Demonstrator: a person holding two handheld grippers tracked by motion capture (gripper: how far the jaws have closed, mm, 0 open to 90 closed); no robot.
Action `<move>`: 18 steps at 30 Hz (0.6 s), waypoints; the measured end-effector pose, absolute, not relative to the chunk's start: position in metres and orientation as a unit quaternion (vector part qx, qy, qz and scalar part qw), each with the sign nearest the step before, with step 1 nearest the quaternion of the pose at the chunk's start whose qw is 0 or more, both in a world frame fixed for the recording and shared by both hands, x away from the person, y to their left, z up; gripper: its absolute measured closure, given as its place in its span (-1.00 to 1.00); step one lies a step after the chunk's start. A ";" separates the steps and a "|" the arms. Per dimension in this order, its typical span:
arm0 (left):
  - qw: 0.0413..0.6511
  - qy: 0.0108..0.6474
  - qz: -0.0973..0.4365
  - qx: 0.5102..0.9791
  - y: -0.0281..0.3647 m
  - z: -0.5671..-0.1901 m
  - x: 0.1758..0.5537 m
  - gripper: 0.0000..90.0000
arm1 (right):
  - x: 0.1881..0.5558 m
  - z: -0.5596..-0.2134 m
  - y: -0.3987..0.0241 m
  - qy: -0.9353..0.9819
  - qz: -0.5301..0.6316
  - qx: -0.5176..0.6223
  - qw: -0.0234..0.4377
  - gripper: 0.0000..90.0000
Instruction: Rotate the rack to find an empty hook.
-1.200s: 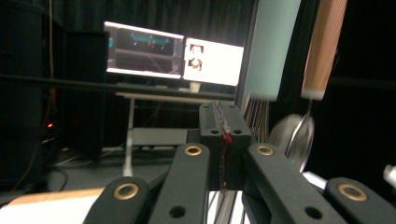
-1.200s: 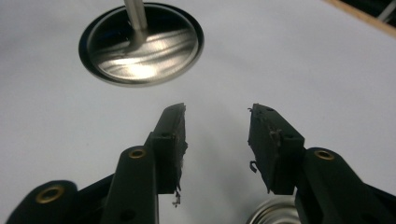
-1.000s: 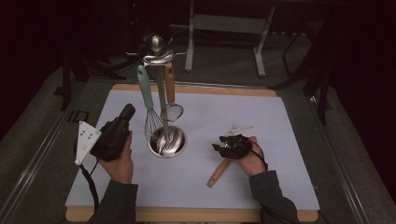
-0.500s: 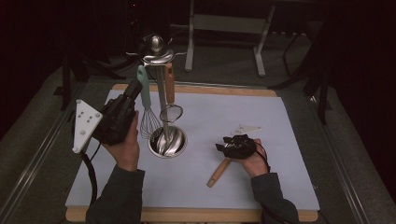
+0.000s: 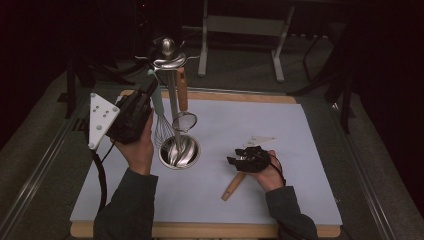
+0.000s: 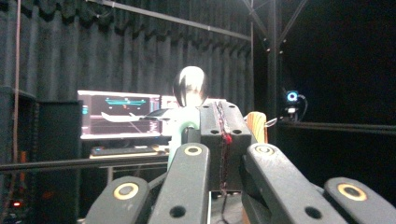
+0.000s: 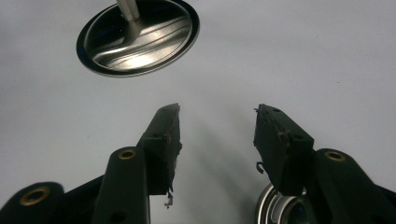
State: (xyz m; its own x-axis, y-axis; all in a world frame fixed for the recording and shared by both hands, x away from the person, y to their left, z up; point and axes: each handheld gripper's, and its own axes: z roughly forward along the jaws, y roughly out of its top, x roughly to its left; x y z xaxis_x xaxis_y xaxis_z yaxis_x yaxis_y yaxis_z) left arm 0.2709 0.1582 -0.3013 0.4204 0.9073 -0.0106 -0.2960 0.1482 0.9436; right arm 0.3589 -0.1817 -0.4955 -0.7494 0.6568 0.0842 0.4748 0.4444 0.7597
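Observation:
A steel utensil stand (image 5: pixel 179 151) rises from its round base to a knob (image 5: pixel 168 47). A whisk with a mint handle (image 5: pixel 156 97) and a wooden-handled strainer (image 5: pixel 183 120) hang from it. My left gripper (image 5: pixel 149 92) is held high with its tip by the mint handle (image 6: pixel 183 127). Its jaws are shut together (image 6: pixel 219 135), and I cannot tell whether they touch the handle. My right gripper (image 5: pixel 231 161) rests low on the mat over a wooden-handled utensil (image 5: pixel 233 186). Its jaws (image 7: pixel 217 130) have just been opening, with bare mat between them. A round steel part (image 7: pixel 278 208) lies under one jaw.
A white mat (image 5: pixel 300 150) covers a wooden board (image 5: pixel 200 231). The stand's base (image 7: pixel 137 35) lies ahead of the right gripper. Metal frame legs (image 5: pixel 240 25) stand behind the table. A lit monitor (image 6: pixel 116 114) glows beyond the stand in the left gripper view.
My left gripper has risen from beside the whisk's wires to the top of the mint handle. The right hand has stayed where it was over the wooden-handled utensil.

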 end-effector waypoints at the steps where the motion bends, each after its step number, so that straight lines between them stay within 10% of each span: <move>1: 0.688 0.315 0.437 0.486 0.158 -0.301 0.271 0.99 | 0.359 -0.496 -0.182 0.842 0.407 0.336 0.112 0.12; 18: 0.675 0.322 0.455 0.483 0.165 -0.300 0.274 0.99 | 0.359 -0.497 -0.184 0.842 0.407 0.338 0.107 0.11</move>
State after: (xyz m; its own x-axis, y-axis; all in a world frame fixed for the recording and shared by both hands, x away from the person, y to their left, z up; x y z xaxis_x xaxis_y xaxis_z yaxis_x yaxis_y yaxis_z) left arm 0.2744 0.1647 -0.3003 0.3790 0.9254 0.0049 -0.3037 0.1194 0.9453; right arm 0.3591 -0.1837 -0.4970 -0.7478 0.6572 0.0943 0.4823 0.4402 0.7574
